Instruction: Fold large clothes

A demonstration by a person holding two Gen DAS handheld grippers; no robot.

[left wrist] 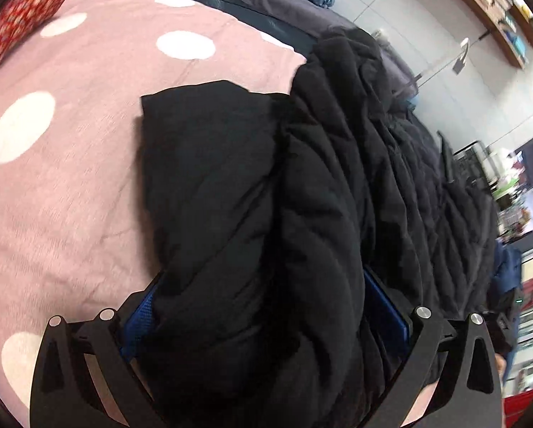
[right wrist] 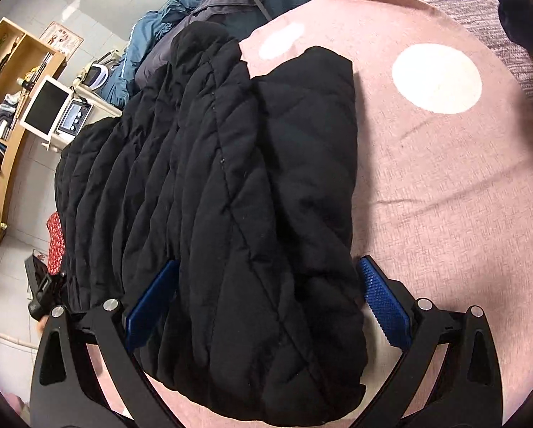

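Observation:
A black quilted jacket [left wrist: 231, 178] lies on a pink bedspread with white dots [left wrist: 70, 196], folded lengthwise into a long bundle with one sleeve laid flat along its side. My left gripper [left wrist: 263, 292] is open wide, its blue pads [left wrist: 387, 303] straddling one end of the bundle. The jacket [right wrist: 248, 178] shows again in the right wrist view, running away toward the bed's far edge. At the bundle's other end, my right gripper [right wrist: 266, 274] is also open wide, a blue pad [right wrist: 384, 303] on either side of the padded cloth. The fabric hides both left fingertips.
More jackets, grey [right wrist: 227, 3] and blue [right wrist: 152, 35], are piled at the bed's far side. A red patterned cloth [left wrist: 20, 18] lies at one corner. Wooden shelves [right wrist: 6, 107], a small desk with a screen [right wrist: 47, 107] and tiled floor lie beyond the bed.

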